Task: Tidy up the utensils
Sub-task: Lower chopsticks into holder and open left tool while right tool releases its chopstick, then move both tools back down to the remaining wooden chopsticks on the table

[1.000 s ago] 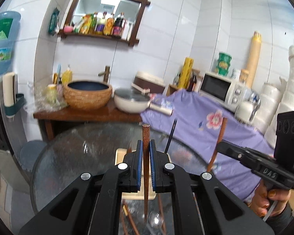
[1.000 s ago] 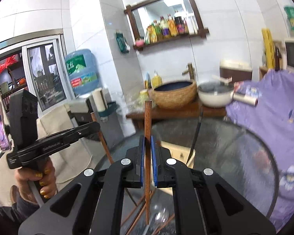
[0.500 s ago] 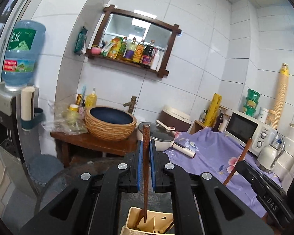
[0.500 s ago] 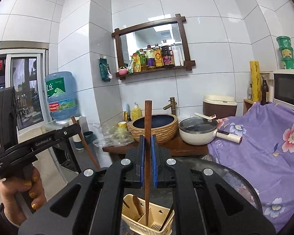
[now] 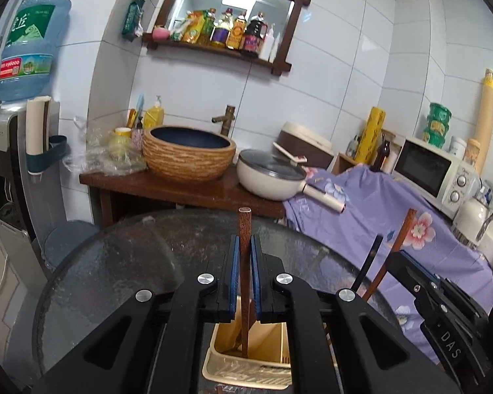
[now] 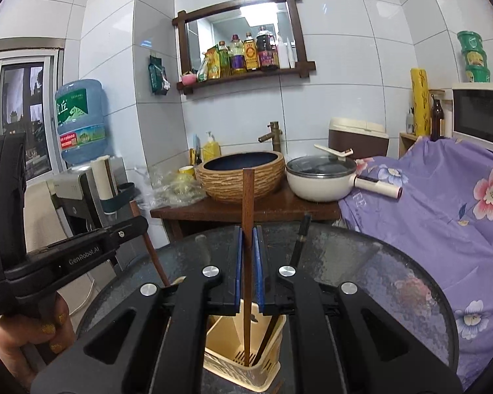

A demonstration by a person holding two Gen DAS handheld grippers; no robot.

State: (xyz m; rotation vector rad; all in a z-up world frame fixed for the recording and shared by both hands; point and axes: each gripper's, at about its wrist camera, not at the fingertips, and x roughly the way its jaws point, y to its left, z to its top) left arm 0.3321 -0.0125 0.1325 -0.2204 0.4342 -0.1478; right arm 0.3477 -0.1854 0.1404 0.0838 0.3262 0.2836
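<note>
Step in hand: dropping chopsticks into cream utensil holder on glass tabletop.

Left gripper clenched on brown chopstick, tip inside holder. Right gripper likewise grasping second chopstick, tip in holder's slotted compartment.

Next, likely: loosen both fingers, let sticks settle beside black chopstick.

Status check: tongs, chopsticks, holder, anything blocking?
Both tongs shut, one brown chopstick each. Tips down inside cream holder. Black utensil already in holder; nothing blocking.

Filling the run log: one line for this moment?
left hand-held gripper: shut on chopstick | right hand-held gripper: shut on chopstick | over holder
</note>
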